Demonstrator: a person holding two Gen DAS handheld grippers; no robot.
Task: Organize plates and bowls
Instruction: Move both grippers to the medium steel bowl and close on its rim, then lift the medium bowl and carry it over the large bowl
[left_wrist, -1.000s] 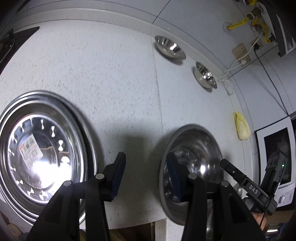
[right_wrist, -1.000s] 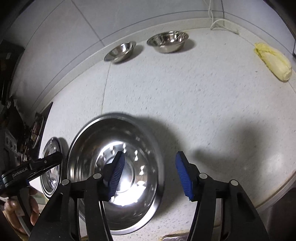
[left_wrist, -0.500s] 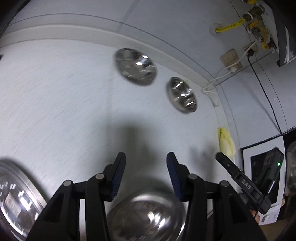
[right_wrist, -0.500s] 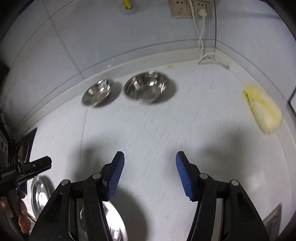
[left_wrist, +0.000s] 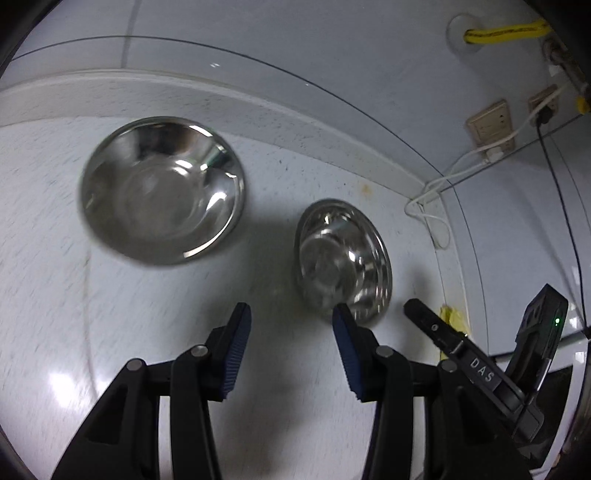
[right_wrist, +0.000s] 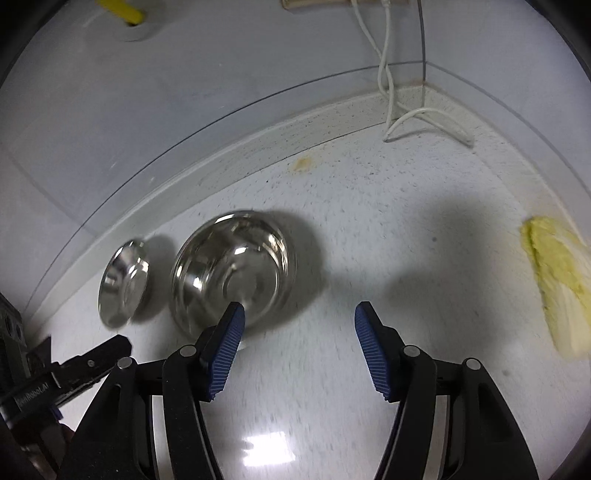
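Note:
Two steel bowls stand near the back wall on the white speckled counter. In the left wrist view the left bowl (left_wrist: 162, 190) is ahead and left, and the right bowl (left_wrist: 343, 258) lies just beyond the right fingertip of my left gripper (left_wrist: 291, 321), which is open and empty. In the right wrist view the deeper bowl (right_wrist: 232, 269) sits just past the left fingertip of my right gripper (right_wrist: 299, 319), open and empty, with the shallower bowl (right_wrist: 123, 282) to its left. The other gripper shows at each view's edge.
A yellow-green cabbage (right_wrist: 557, 288) lies at the right on the counter (right_wrist: 369, 221). White cables (right_wrist: 391, 92) hang from wall sockets into the back corner. A yellow hose (left_wrist: 502, 31) enters the wall. A white appliance (left_wrist: 554, 362) stands at the far right.
Both grippers moved away from the large steel plates and forward toward the back wall. The two bowls are now much closer. Both grippers stayed open.

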